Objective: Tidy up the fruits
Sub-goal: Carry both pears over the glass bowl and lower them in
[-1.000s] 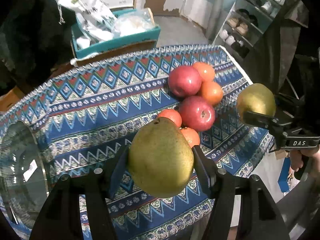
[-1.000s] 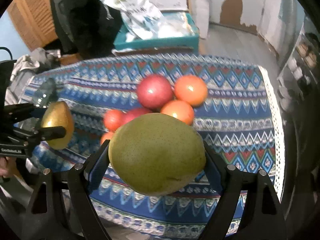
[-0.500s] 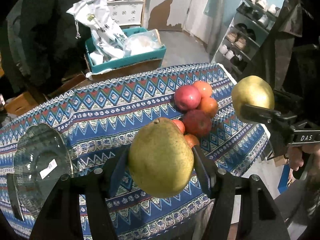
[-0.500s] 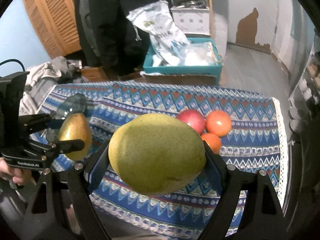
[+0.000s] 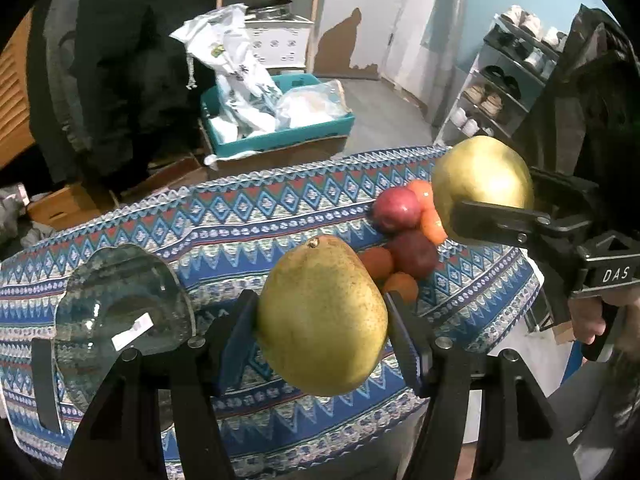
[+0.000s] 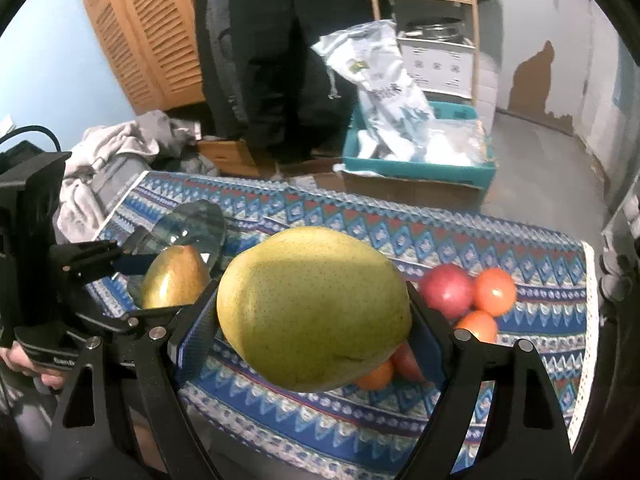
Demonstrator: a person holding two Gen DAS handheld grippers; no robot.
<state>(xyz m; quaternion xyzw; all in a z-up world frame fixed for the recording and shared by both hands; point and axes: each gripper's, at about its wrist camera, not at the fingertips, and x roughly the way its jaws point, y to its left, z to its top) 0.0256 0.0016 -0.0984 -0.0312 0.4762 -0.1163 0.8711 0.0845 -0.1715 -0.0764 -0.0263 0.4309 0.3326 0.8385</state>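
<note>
1. While I look through both wrist cameras, I see that each hand-held gripper carries one pear above the desk point(image 5: 248, 216).
2. My left hand-held gripper point(image 5: 320, 316) is closed partly, and its two pads press on the sides of the yellow-brown pear point(image 5: 322, 316), which stands with the stem end up.
3. My right hand-held gripper point(image 6: 312, 320) is opened wider, because the green pear point(image 6: 314, 308) lies sideways between the pads; it is gripped firmly on both ends.
4. Both pears are in the air, not touching the patterned cloth.
5. The glass bowl point(image 5: 120, 312) stands at the left part of the desk, and I see no fruit inside it, only a small white label.
6. The red apples point(image 5: 396, 210) and the oranges point(image 6: 494, 290) lie together in one group at the right part of the desk, well apart from the bowl.
7. I judge the task is at an early stage: two fruits are lifted, none is placed.
8. What is left, I think, is to bring both pears to the bowl, release them, then return for the apples and oranges.
</note>
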